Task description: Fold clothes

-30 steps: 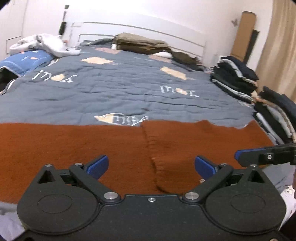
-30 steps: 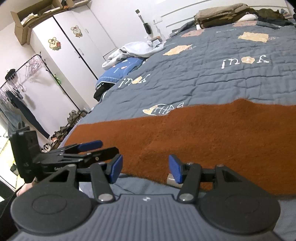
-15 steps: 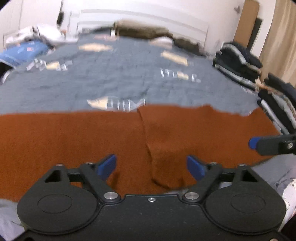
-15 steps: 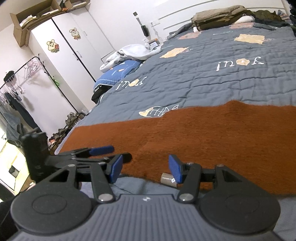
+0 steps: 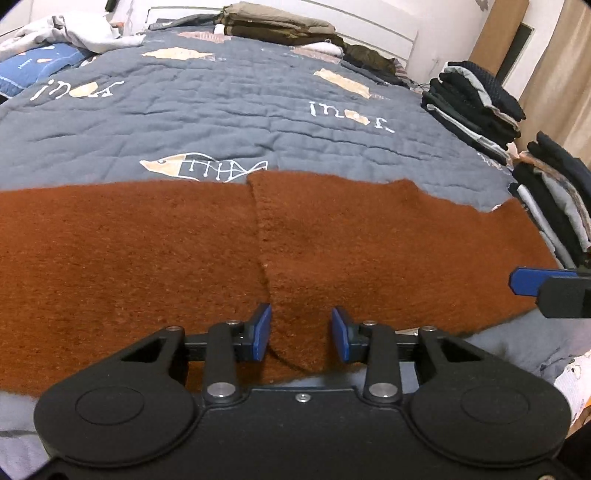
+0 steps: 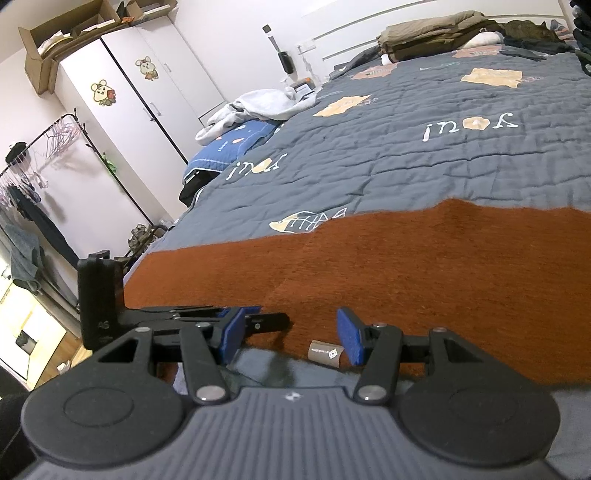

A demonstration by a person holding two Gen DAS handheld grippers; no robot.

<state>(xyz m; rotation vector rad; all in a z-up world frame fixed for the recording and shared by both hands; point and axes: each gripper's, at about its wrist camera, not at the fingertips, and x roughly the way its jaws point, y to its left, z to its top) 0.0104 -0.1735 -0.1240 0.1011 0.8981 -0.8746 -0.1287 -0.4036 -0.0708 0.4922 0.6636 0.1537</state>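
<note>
Your left gripper (image 5: 300, 339), partly open, straddles the rust sweater's (image 5: 147, 251) near hem. Your right gripper (image 6: 291, 338) gapes empty beside it. The knit lies flat on the bed (image 5: 221, 110).

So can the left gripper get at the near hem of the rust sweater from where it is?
Probably yes. The left gripper is open with the rust sweater's folded near edge lying between its pads, and nothing lies across it. The right gripper stays off to the side.

A bed (image 5: 229, 110) with a grey quilt is carrying a rust-brown knit (image 5: 147, 251), which is lying flat across its near edge. Folded olive clothes (image 5: 280, 27) are sitting by the headboard, dark stacks (image 5: 476, 107) are standing along the right edge, and a white garment (image 5: 70, 33) is lying crumpled at the far left.
</note>
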